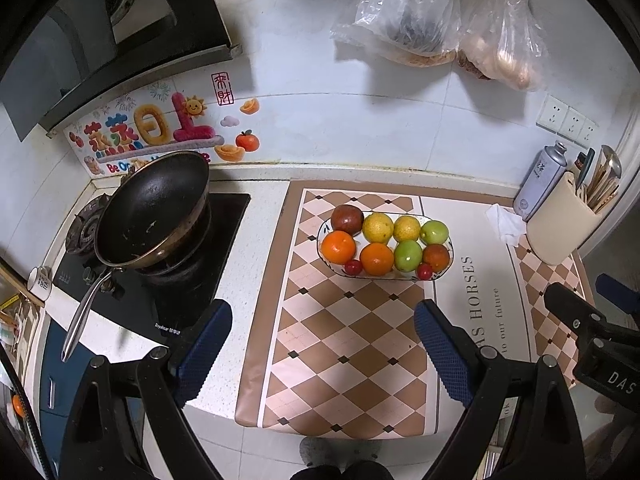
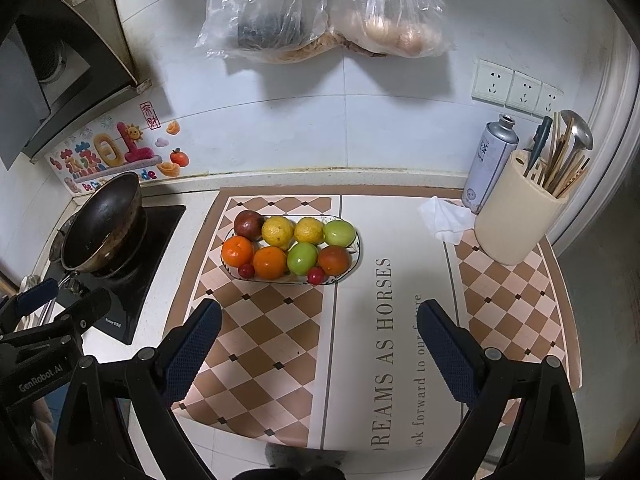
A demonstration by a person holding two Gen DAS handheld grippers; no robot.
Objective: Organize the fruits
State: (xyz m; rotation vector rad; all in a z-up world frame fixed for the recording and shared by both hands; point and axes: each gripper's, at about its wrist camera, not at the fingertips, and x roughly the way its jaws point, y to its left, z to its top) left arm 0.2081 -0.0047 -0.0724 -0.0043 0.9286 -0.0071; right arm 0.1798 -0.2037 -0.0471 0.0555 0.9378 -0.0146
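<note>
At far left, a dark wok [image 1: 154, 210] sits tilted on the gas hob [image 1: 160, 280], its long metal handle [image 1: 86, 312] reaching toward the counter's front edge. A white mug [image 1: 40, 282] stands beside the hob's left side. Right of the hob, a checked mat [image 1: 348, 340] with printed lettering covers the counter [image 1: 260, 216]. On the mat's far half rests an oval fruit dish [image 2: 356, 258], holding two rows of fruit: at the back a dark red fruit [image 1: 347, 219], two yellow citrus [image 1: 378, 227] and a green fruit [image 1: 434, 232]; at the front two oranges [image 1: 338, 246], a second green fruit [image 1: 408, 255], a red-orange fruit [image 1: 436, 258] and two small red fruits [image 1: 353, 267]. The left tool [image 1: 323, 356] hovers over the mat nearer than the dish, fingers wide apart and clasping nothing. The right tool [image 2: 320, 354] hovers likewise, its fingers spread and unoccupied. Farther right lie a crumpled tissue [image 2: 444, 218], a spray can [image 2: 490, 162] and a cream utensil holder [image 2: 516, 216]. Two plastic bags [image 2: 320, 8] hang on the tiled wall above.
</note>
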